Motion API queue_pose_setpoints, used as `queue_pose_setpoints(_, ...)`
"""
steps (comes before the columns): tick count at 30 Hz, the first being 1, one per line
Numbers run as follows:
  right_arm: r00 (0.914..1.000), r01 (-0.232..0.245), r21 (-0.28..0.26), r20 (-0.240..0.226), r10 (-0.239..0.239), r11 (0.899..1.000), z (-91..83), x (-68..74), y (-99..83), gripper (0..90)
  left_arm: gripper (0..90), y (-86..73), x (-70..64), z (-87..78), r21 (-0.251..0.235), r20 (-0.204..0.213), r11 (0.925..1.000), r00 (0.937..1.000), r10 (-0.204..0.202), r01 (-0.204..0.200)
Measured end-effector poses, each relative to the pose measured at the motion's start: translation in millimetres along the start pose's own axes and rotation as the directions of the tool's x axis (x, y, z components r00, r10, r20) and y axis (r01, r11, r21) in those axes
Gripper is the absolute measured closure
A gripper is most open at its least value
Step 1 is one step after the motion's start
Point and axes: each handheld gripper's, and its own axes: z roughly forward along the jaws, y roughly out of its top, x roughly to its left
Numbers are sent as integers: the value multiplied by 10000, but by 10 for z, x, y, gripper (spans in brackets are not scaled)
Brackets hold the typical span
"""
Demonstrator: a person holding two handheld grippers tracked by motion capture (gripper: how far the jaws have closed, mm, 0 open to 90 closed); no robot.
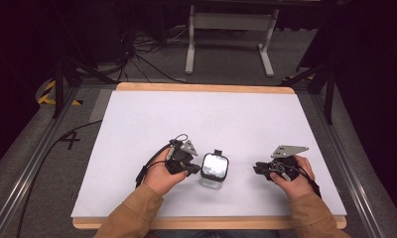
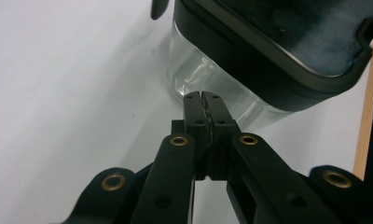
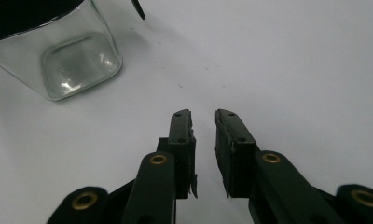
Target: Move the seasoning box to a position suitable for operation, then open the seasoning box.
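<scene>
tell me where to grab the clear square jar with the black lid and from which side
Probably best to take the clear square glass jar with the black lid across two opposite flat walls of the glass body, just under the lid, coming in level from the side. It stands upright, and the lid overhangs the body, so a grip from above would likely slip. The left gripper is nearest but shut; open it first.

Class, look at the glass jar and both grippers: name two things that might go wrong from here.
1. The left gripper, its fingers pressed together, sits right against the clear jar; a nudge might slide or tip it.
2. The right gripper is open and apart from the jar, so nothing steadies that side.
</scene>
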Motion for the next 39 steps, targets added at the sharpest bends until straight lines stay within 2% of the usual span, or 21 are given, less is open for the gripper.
queue_pose_setpoints(12, 10000, 0, -41, -22, 0, 10000, -7, 6, 3, 766, 898, -2, -140, 62, 583, 555, 9979, 9981, 252, -284)
queue_pose_setpoints(19, 10000, 4, -45, -31, -4, 10000, -5, 11, 2, 767, 862, -5, -128, 43, 501, 491, 9985, 9986, 192, -216)
queue_pose_setpoints(25, 10000, 36, -79, -3, -36, 10000, -25, -2, 3, 772, 817, -12, -84, -94, 232, 251, 9996, 9996, -136, 130)
queue_pose_setpoints(29, 10000, 17, -89, 10, -17, 10000, -27, -13, 3, 772, 787, -4, -61, -229, -167, 198, 9994, 9993, -310, 313)
queue_pose_setpoints(34, 10000, -13, -70, -11, 13, 10000, -23, -2, -1, 773, 765, 2, -63, -353, -798, 308, 9953, 9981, -528, 551)
queue_pose_setpoints(39, 10000, -25, -63, -31, 25, 10000, -22, -5, -1, 772, 764, 36, -65, -471, -1349, 165, 9894, 9985, -514, 532)
